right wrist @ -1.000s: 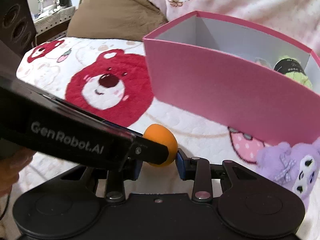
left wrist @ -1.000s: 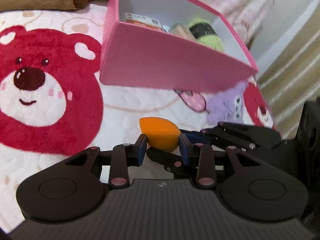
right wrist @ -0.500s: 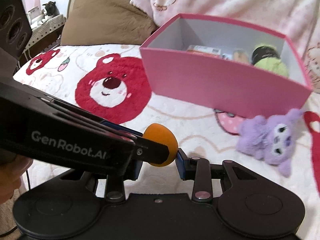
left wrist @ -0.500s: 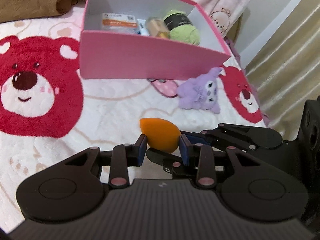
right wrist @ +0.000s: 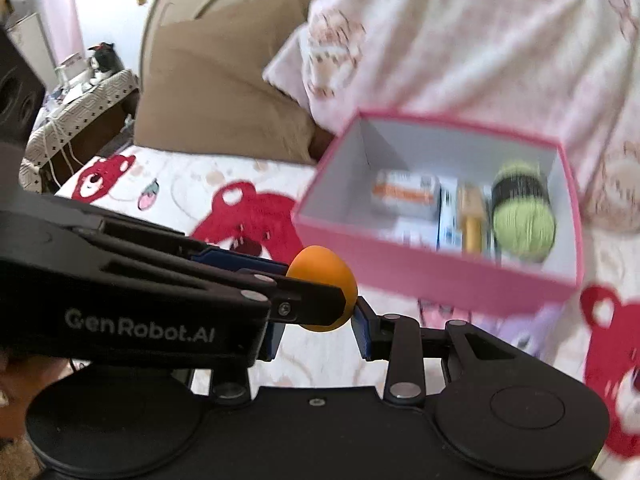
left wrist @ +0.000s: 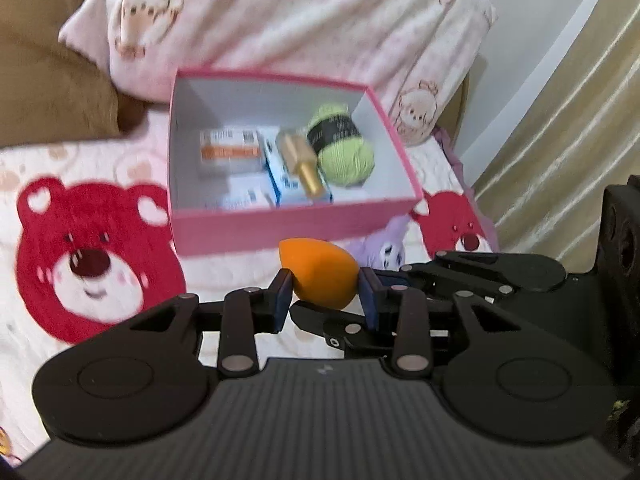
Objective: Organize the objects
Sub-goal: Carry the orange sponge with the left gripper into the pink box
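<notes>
You have one orange sponge (left wrist: 318, 276) in view and two grippers, the left gripper (left wrist: 322, 294) and the right gripper (right wrist: 318, 330). One pink box (left wrist: 280, 228) sits on the bed. Inside it you have one ball of green yarn (left wrist: 346, 148), one gold bottle (left wrist: 302, 162) and at least three small cartons (left wrist: 230, 152); blur prevents a firmer count. One purple plush toy (left wrist: 390, 248) lies beside the box. Your bedspread (left wrist: 120, 280) shows two red bear prints in the left wrist view. One brown pillow (right wrist: 224, 92) and one pink blanket (left wrist: 300, 20).
</notes>
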`<state>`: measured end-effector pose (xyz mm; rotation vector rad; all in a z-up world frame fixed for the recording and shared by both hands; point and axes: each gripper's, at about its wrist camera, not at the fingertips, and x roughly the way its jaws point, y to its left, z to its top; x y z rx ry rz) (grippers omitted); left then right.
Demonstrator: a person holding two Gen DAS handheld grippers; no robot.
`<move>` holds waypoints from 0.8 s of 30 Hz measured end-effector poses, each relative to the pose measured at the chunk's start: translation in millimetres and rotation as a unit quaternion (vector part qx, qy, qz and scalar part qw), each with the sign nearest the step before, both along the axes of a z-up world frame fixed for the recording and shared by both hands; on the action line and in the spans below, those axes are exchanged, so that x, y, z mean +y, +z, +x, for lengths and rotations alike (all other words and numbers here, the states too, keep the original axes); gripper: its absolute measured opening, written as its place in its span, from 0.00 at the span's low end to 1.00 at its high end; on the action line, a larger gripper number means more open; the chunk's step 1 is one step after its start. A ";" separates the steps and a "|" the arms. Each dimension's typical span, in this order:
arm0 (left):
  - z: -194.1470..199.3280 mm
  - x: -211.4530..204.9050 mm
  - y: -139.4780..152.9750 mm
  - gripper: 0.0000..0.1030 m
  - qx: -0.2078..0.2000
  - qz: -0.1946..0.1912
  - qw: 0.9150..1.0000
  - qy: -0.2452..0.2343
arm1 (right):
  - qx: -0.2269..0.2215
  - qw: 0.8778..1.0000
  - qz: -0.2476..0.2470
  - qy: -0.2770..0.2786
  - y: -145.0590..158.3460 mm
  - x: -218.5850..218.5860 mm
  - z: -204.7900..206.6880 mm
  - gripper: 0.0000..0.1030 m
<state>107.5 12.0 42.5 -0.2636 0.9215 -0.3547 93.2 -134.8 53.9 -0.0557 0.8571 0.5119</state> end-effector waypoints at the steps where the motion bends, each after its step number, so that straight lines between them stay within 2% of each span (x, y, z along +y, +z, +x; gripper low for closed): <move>1: 5.3 1.1 6.3 0.33 0.001 0.002 1.000 0.000 | -0.002 1.000 0.000 0.005 5.9 0.9 5.3 0.39; 4: 26.6 4.3 18.3 0.33 0.017 0.008 1.000 0.008 | 0.003 1.000 0.004 0.015 18.1 1.9 26.8 0.39; 6: 45.6 6.2 20.4 0.33 0.039 0.007 0.999 0.021 | 0.030 0.999 0.019 0.011 19.7 0.8 47.0 0.39; 10: 84.8 10.9 10.1 0.33 0.071 0.005 0.997 0.041 | 0.060 0.998 0.035 0.004 11.6 -3.2 86.6 0.39; 19: 167.1 10.4 -43.4 0.34 0.146 0.038 0.984 0.094 | 0.158 0.985 0.075 -0.009 -48.4 -10.7 179.0 0.39; 24: 195.3 15.0 -76.1 0.34 0.171 0.030 0.977 0.127 | 0.202 0.975 0.090 -0.012 -85.0 -13.7 215.4 0.39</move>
